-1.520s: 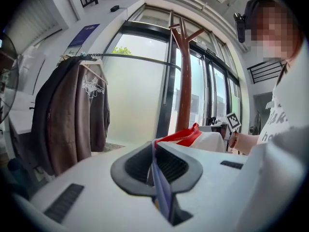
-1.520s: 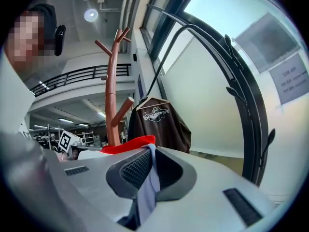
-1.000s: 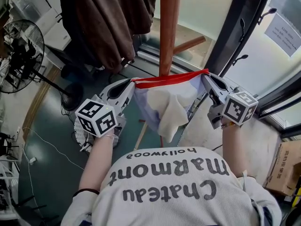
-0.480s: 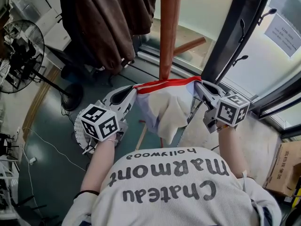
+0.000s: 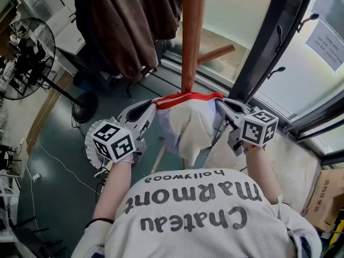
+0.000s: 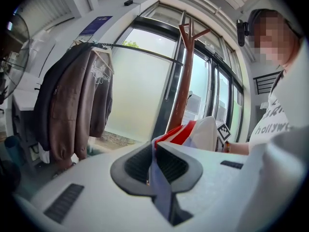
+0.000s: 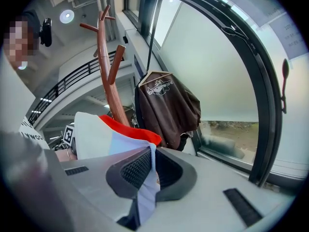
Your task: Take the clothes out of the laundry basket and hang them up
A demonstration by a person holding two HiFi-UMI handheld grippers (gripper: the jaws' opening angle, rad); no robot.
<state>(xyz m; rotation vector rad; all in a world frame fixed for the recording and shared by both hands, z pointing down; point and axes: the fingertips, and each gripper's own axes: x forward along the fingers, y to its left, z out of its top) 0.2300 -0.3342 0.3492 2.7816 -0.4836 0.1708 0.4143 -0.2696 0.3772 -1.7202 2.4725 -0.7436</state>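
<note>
Garment (image 5: 185,123): pale lavender-white with a red band along the top edge, held mid-frame between both grippers. Left gripper (image 5: 150,105) and right gripper (image 5: 220,104) each clamp a top corner. Wooden pole (image 5: 192,36) is directly behind it. Brown jacket (image 5: 121,26) hangs upper left, fan (image 5: 27,52) far left.

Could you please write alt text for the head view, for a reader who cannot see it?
A person's left gripper and right gripper each clamp one end of a red-edged white and pale-blue cloth garment, held before a reddish wooden coat stand.
</note>
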